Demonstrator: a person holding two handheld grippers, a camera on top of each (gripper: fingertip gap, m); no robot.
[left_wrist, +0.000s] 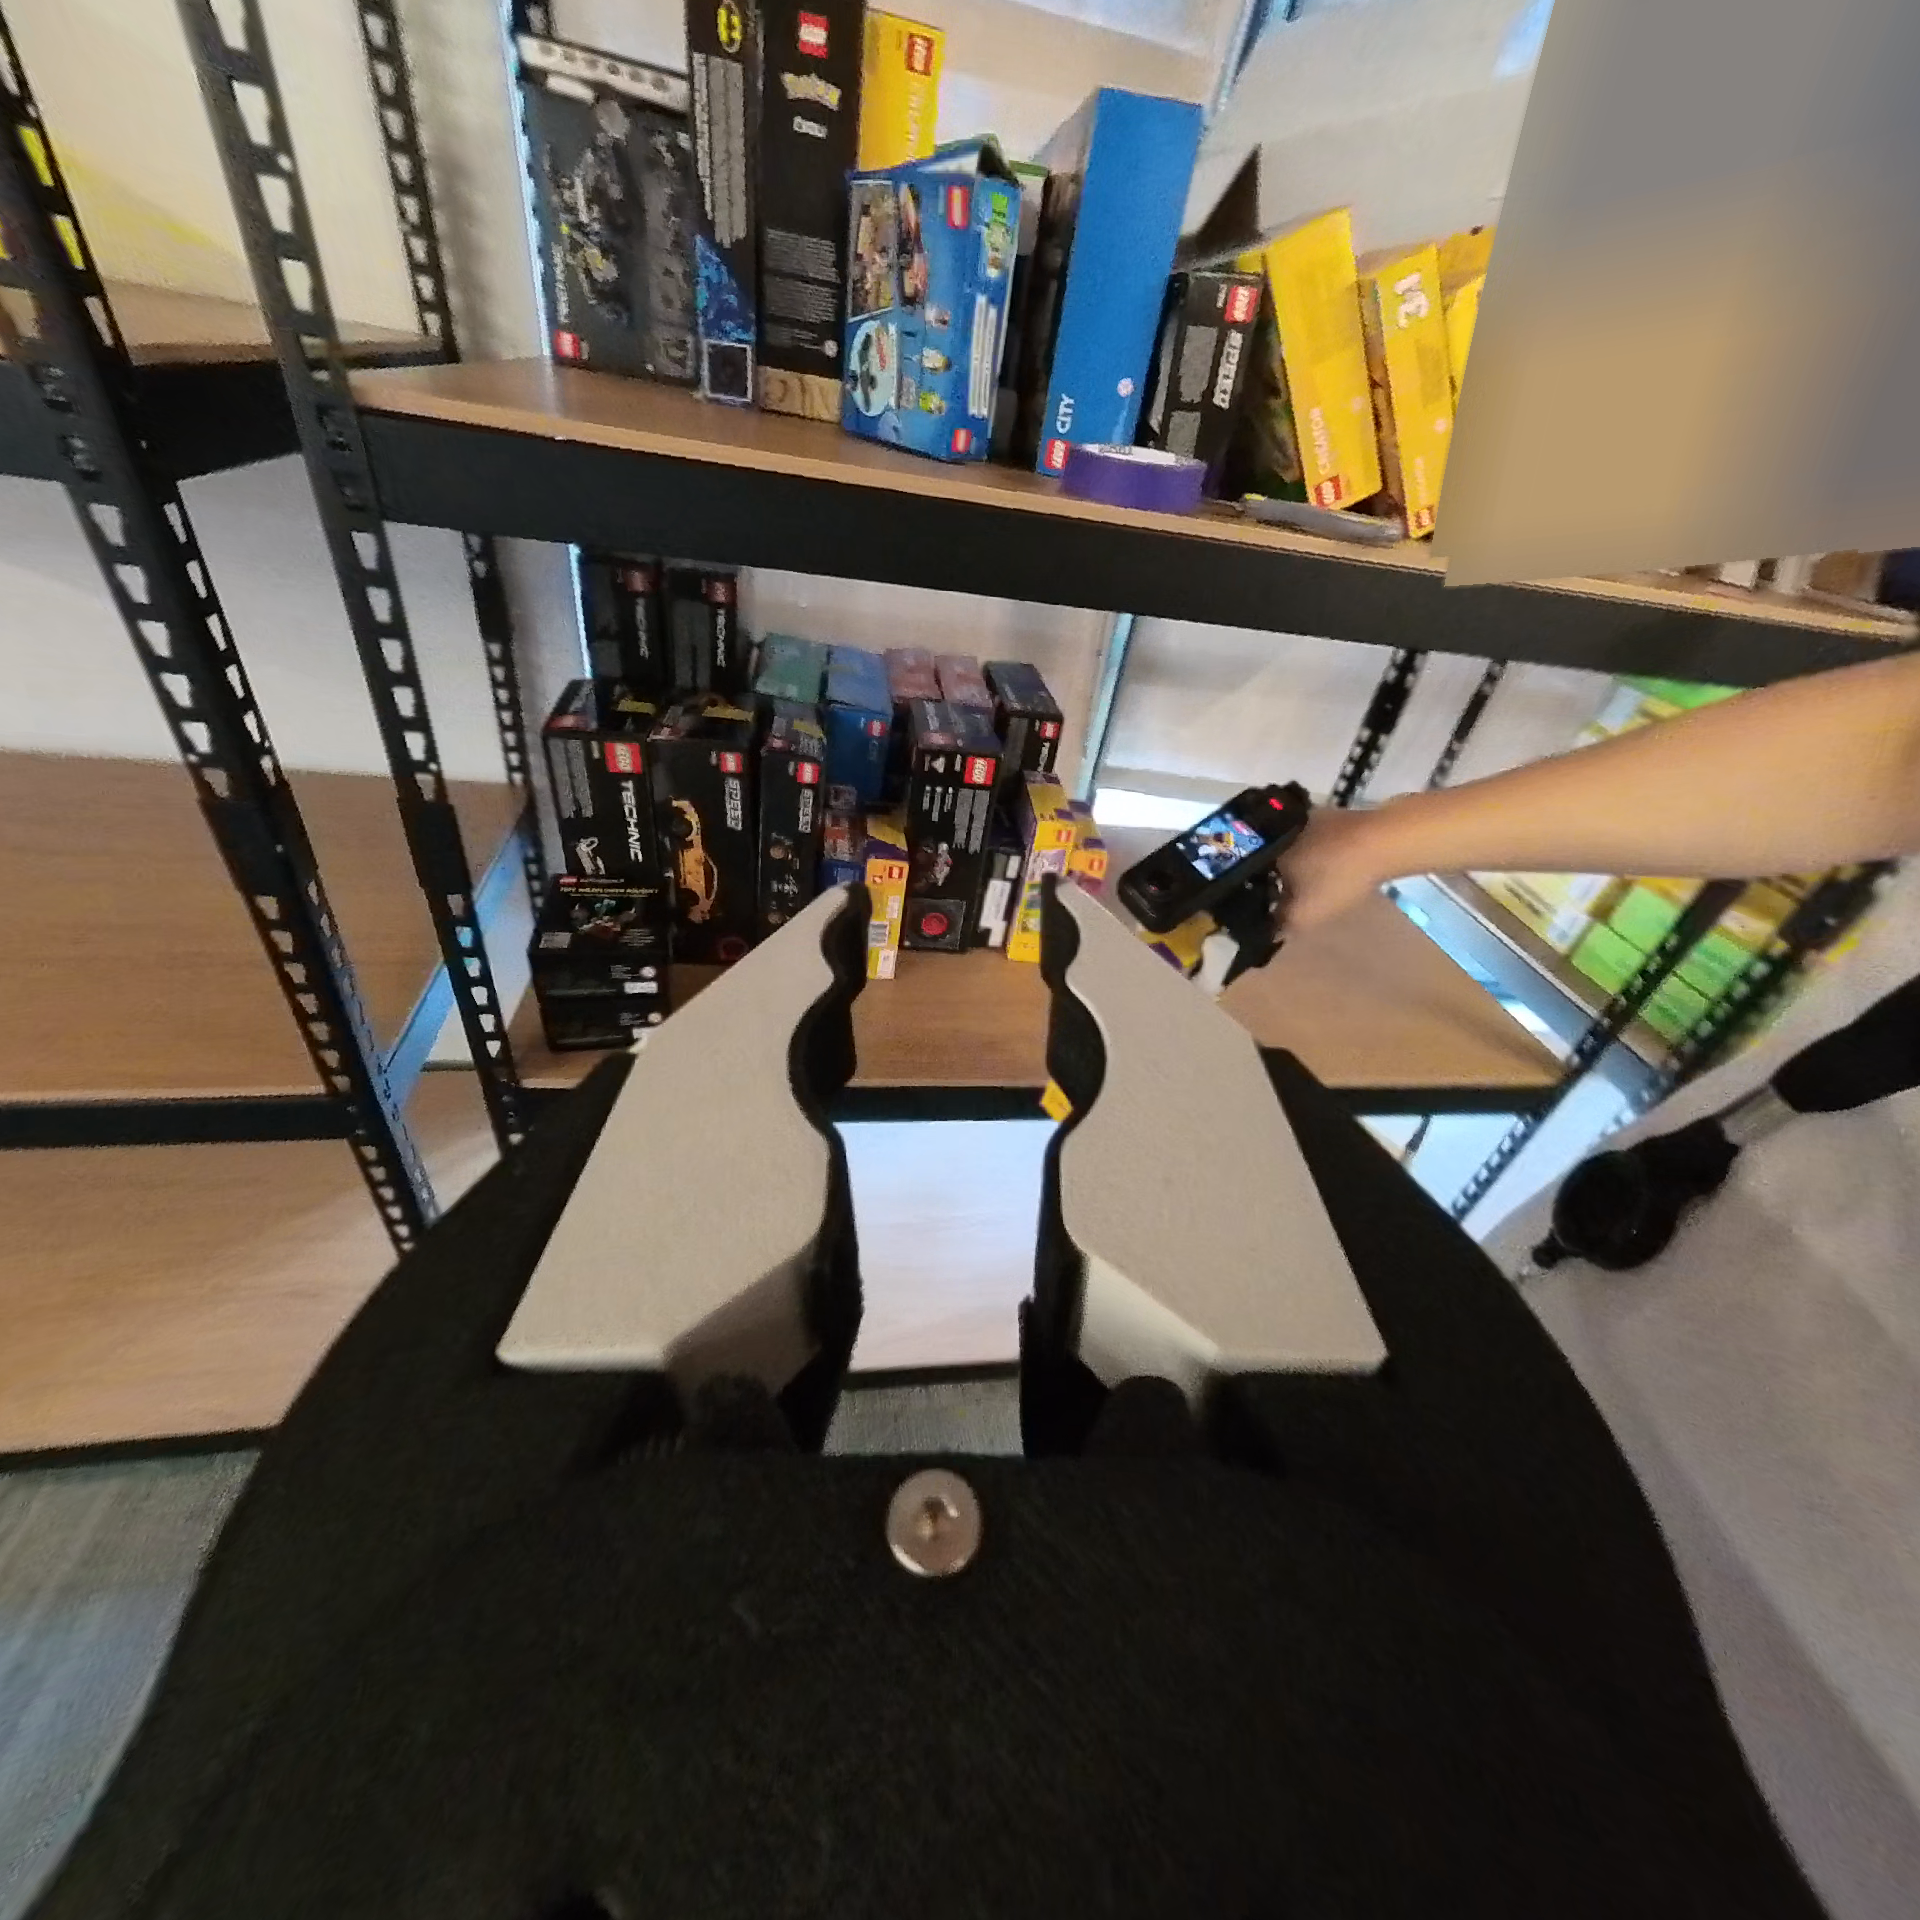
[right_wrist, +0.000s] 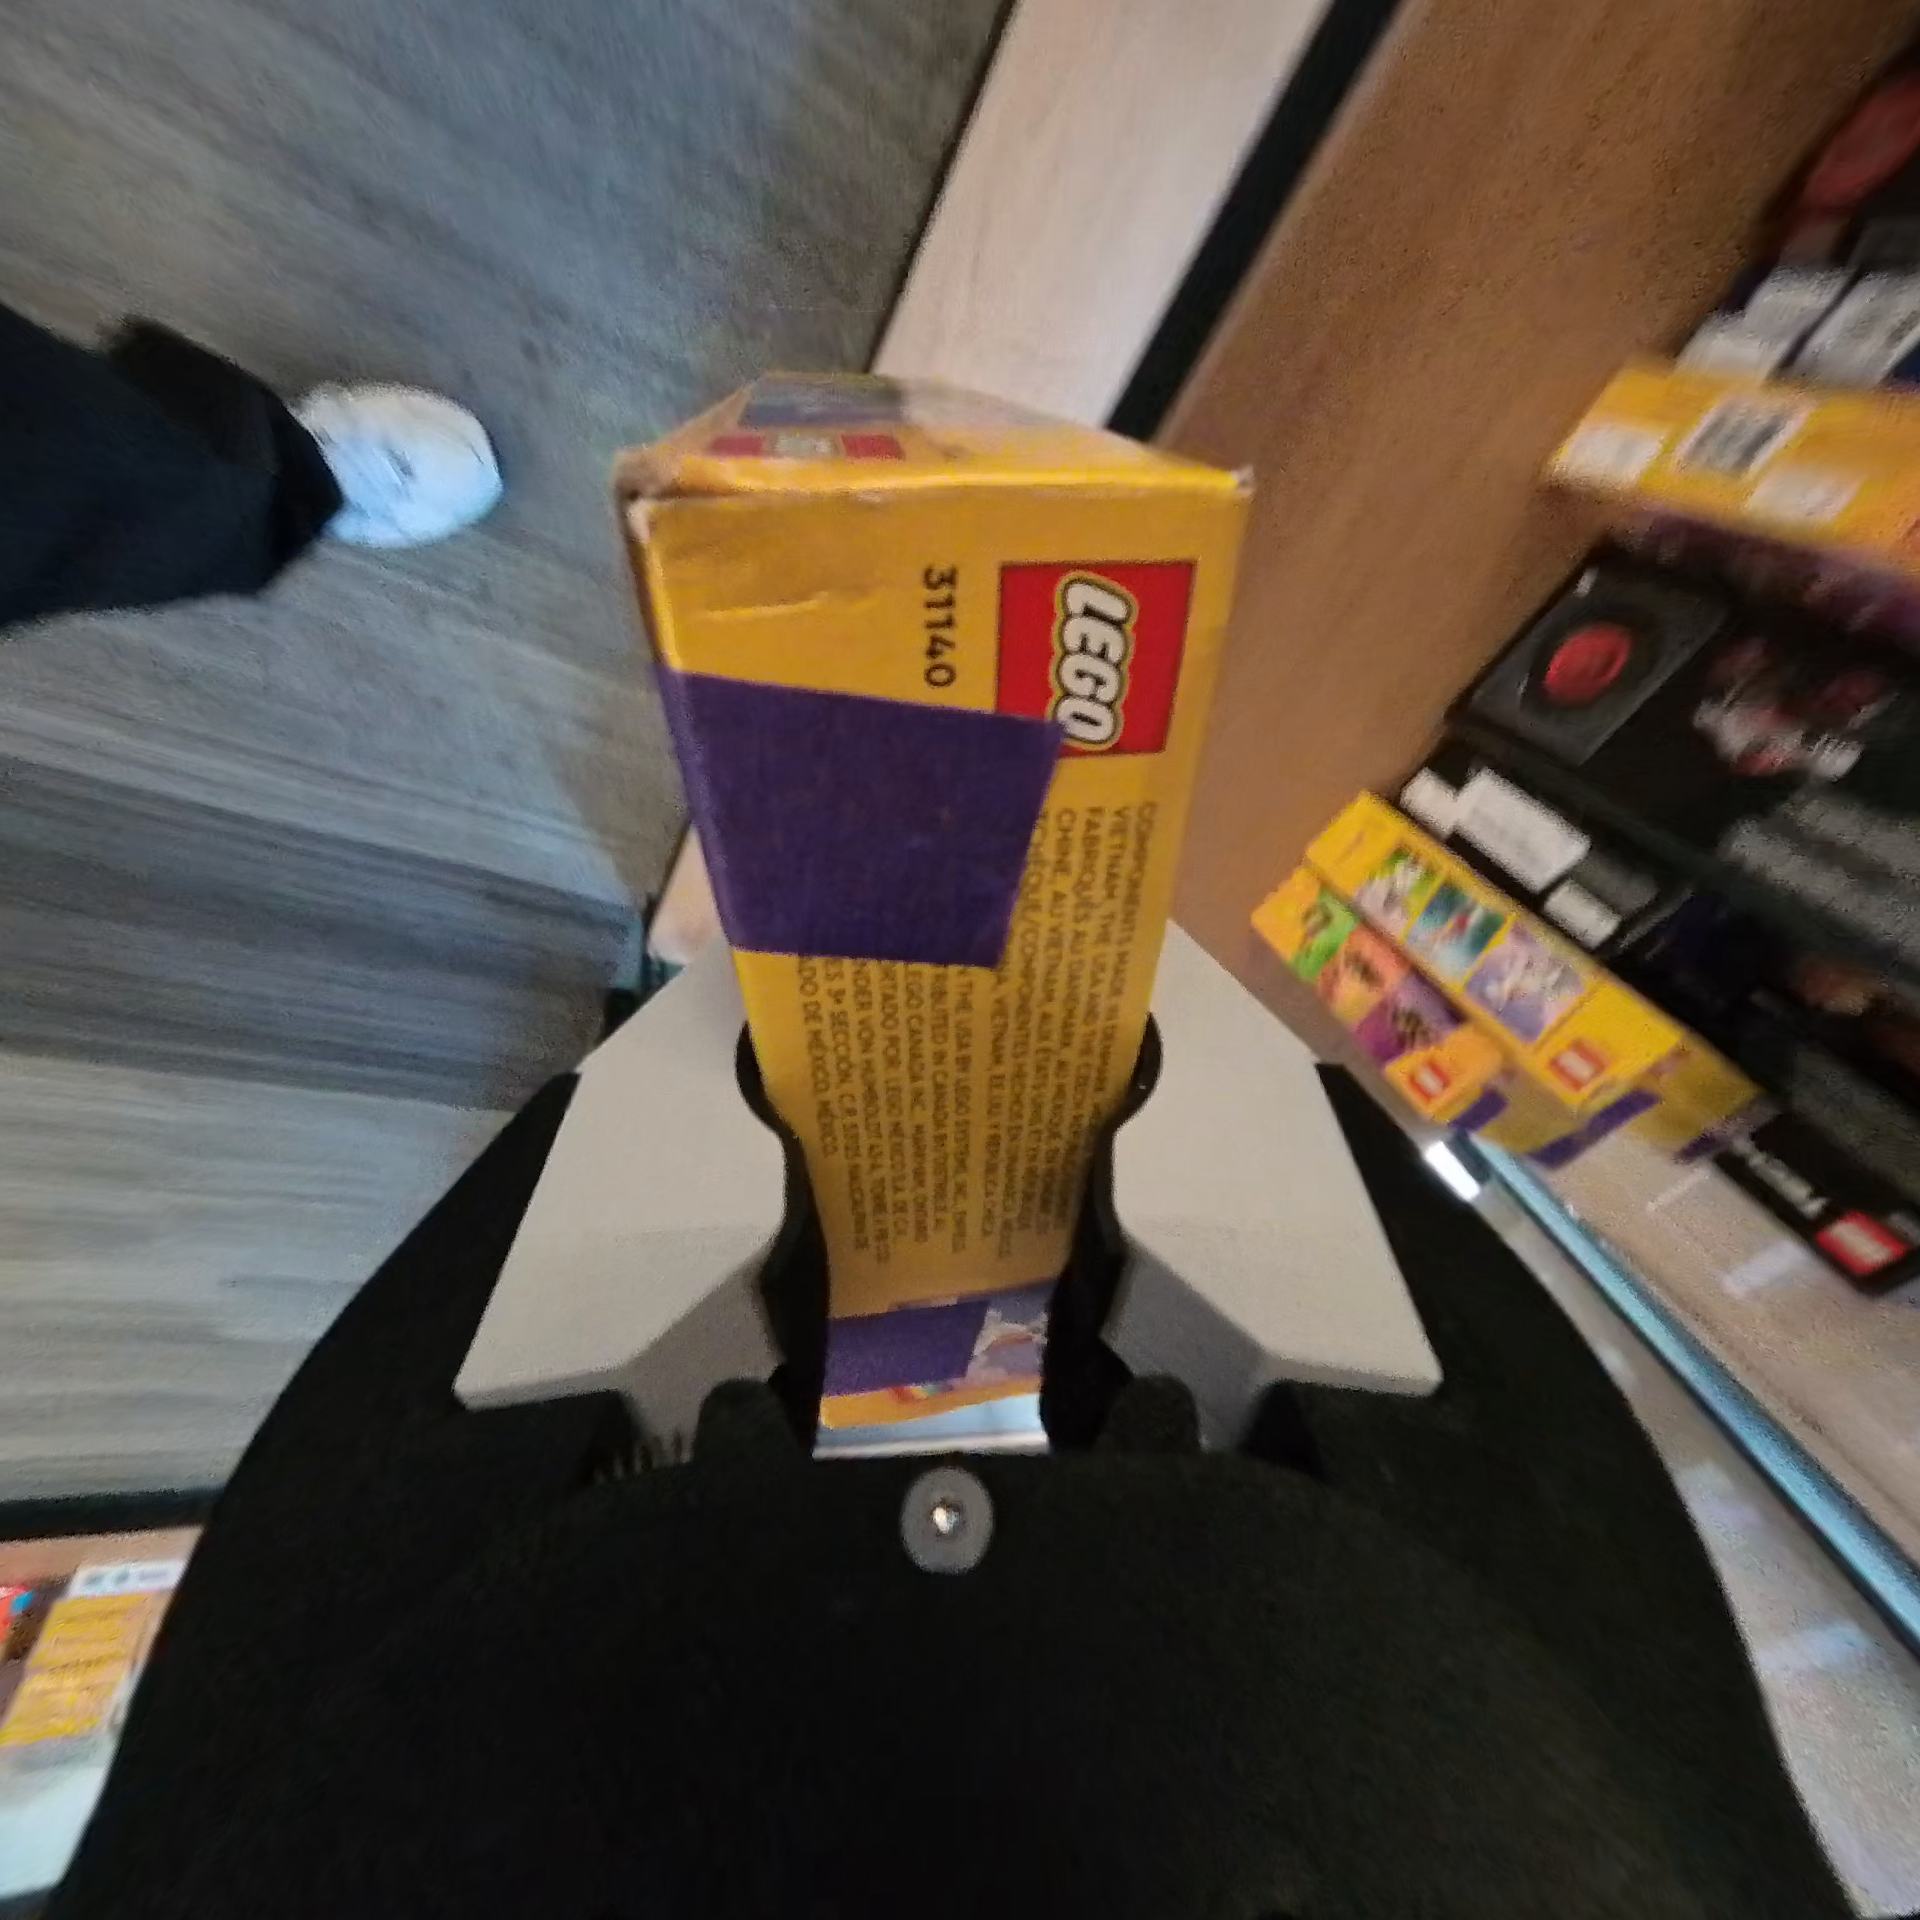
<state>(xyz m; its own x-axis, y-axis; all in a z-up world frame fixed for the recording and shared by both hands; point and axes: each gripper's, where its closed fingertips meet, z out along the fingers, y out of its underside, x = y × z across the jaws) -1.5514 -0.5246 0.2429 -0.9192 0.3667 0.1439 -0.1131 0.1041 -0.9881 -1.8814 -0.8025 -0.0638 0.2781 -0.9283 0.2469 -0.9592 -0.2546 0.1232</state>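
Observation:
My right gripper (right_wrist: 948, 1039) is shut on a yellow toy-brick box (right_wrist: 810, 582). The box has a strip of purple tape (right_wrist: 862, 831) across it and sticks out forward between the jaws, held above the grey carpet. My left gripper (left_wrist: 954, 904) is open and empty. It points at the middle shelf board (left_wrist: 935, 1029), a little short of a row of small boxes (left_wrist: 790, 821). In the left wrist view the right gripper's camera (left_wrist: 1210, 862) and a person's forearm (left_wrist: 1558, 800) reach in from the right at that shelf.
Black metal shelving uprights (left_wrist: 343, 623) stand at the left. The upper shelf holds upright boxes (left_wrist: 935, 291) and a purple tape roll (left_wrist: 1135, 473). In the right wrist view, yellow boxes (right_wrist: 1507, 987) and black boxes (right_wrist: 1621, 665) lie on the shelf at the right. A person's white shoe (right_wrist: 410, 478) is on the carpet. Tip to tip, the grippers are about 50 cm apart.

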